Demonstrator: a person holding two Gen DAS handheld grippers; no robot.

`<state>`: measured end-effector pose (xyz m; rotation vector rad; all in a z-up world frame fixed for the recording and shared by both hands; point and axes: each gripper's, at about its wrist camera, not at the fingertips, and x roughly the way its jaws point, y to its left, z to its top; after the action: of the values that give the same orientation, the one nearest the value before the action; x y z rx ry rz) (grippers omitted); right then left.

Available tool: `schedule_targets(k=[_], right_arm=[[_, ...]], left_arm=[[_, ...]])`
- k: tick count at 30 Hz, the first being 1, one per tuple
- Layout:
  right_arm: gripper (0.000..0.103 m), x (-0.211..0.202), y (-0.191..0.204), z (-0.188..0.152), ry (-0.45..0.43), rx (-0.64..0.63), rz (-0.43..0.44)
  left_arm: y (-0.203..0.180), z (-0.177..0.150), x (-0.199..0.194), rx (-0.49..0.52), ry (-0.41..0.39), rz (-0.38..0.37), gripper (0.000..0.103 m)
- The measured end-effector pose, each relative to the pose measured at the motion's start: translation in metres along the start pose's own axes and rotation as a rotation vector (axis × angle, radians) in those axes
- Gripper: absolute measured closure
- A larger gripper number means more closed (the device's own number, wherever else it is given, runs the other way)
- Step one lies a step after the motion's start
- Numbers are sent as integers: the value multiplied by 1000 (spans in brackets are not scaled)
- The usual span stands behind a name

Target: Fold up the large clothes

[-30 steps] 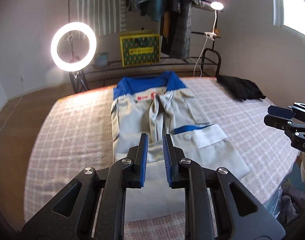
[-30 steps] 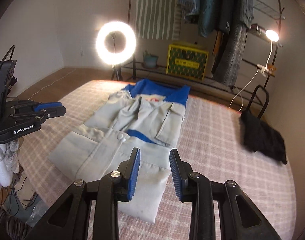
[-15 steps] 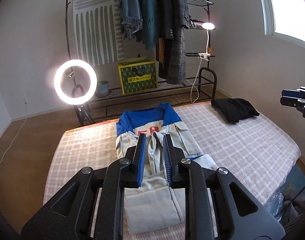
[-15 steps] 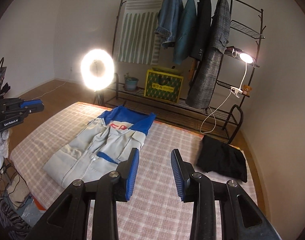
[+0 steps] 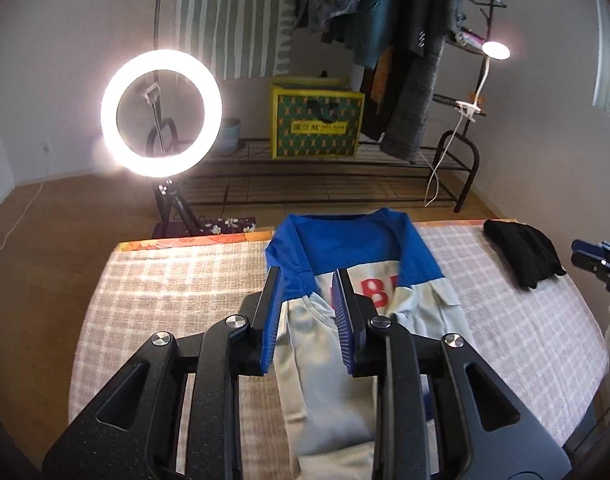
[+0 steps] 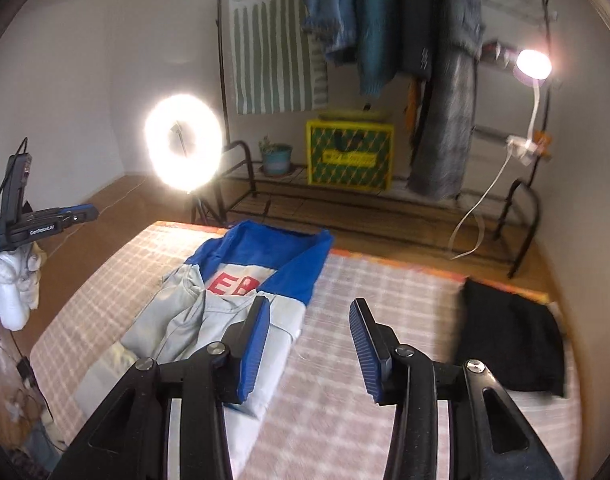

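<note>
A grey work jacket (image 5: 325,380) with a blue yoke and red letters lies partly folded on the checked table (image 5: 165,280). It also shows in the right wrist view (image 6: 233,304). My left gripper (image 5: 307,292) is open and empty above the jacket's left side, near the blue part. My right gripper (image 6: 309,324) is open and empty above the jacket's right edge. Each gripper shows at the edge of the other's view, the right one (image 5: 597,260) and the left one (image 6: 45,224).
A black folded garment (image 6: 513,344) lies at the table's far right corner. Behind the table stand a lit ring light (image 5: 161,114), a clothes rack with hanging coats (image 5: 405,40), a yellow-green box (image 5: 317,122) and a clip lamp (image 6: 533,64).
Both grippers have moved forward and lower toward the jacket's collar end. The jaws of both stand wider apart than before. The jacket has not moved.
</note>
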<state>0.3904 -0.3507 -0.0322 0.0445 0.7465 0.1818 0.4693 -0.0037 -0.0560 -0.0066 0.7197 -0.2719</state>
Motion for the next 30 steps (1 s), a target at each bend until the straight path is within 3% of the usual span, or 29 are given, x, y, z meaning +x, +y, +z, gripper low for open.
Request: schedule_targets(k=[1,4,10,13,18,27,28,29,30], right_arm=[[60,17,-2,0,12,6,12],[60,69,-11,2,55,50,80],[60,173,-29,6,97,165,178],[60,224,-35,8,122,204,206],[59,286,-42,22,161,237,230],[59,347,-45,36,237,251,213],[63,349,-42,36,232,238,208],[80,351,-39,37,241,228,226],[87,353,-37,37,247,224,237]], left_arm=[[5,2,16,-10,11,-5,76],[18,7,66,-49,63,-52,53],[29,11,167,-117,156,-95,47],[32,9,214,-126,220,-81,47],[32,16,267,-104,252,-74,47],[16,22,342,5,343,3,47],[14,23,344,12,340,15,47],[12,25,345,19,333,19,58],[10,25,344,27,322,15,71]])
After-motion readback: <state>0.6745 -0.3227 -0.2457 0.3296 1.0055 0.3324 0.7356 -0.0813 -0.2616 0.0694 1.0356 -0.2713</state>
